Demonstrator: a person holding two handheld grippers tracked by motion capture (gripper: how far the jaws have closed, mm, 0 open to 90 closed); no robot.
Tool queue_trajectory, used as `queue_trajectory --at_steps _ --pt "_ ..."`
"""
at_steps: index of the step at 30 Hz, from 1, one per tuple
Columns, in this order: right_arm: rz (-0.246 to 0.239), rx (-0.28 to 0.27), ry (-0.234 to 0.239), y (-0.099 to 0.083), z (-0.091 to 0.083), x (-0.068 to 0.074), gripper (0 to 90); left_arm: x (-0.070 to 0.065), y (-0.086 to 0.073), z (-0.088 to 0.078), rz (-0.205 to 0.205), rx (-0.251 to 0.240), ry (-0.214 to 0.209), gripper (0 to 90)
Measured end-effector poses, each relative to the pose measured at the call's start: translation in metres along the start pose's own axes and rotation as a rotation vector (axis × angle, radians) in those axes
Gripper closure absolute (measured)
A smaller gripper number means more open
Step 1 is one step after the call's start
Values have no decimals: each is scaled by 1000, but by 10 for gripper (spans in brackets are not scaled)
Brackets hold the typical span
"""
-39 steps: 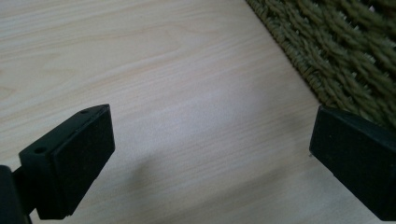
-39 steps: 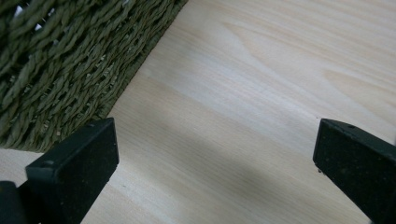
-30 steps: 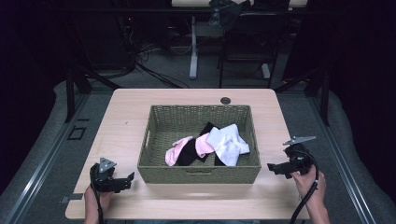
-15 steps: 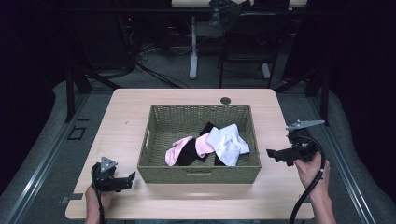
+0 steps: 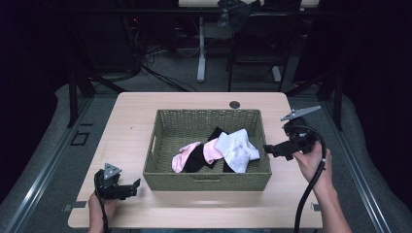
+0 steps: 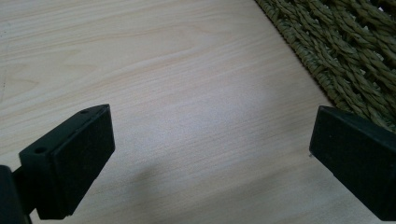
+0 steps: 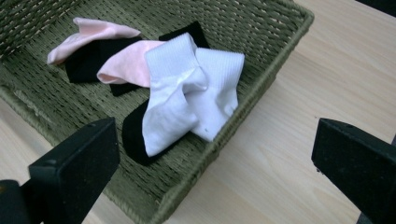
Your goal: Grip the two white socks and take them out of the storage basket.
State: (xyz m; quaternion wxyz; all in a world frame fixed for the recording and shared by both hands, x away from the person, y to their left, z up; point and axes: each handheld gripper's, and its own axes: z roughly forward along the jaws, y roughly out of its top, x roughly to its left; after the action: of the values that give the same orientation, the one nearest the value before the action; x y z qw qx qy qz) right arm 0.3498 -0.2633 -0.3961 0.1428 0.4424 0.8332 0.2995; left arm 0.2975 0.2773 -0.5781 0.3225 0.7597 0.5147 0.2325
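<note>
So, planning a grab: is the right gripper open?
Open: the right gripper has its fingers wide apart, nothing between, facing the socks.

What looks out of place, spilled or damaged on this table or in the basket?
Nothing stands out. The white socks, pink socks and black socks lie in a loose, overlapping heap, all inside the woven basket; none hangs over its rim. The basket sits square on the table and looks intact.

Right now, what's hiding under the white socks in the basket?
Under the white socks a black sock pokes out, and a pink sock slips beneath their edge. All lie in the woven basket. Anything else under the white ones is covered.
</note>
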Motion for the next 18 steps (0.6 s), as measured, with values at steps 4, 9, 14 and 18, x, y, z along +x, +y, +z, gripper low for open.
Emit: queue_trajectory --at_steps 4,9,14,18 --pt "-12 10 9 11 5 3 2 0 0 1 -1 -2 0 1" --pt "-43 52 25 31 28 13 0 0 0 1 1 5 -2 1" --pt "-70 102 37 45 52 22 0 0 0 0 -1 4 -3 1" --pt "-68 133 46 50 67 24 0 1 -1 0 -3 5 -4 1"
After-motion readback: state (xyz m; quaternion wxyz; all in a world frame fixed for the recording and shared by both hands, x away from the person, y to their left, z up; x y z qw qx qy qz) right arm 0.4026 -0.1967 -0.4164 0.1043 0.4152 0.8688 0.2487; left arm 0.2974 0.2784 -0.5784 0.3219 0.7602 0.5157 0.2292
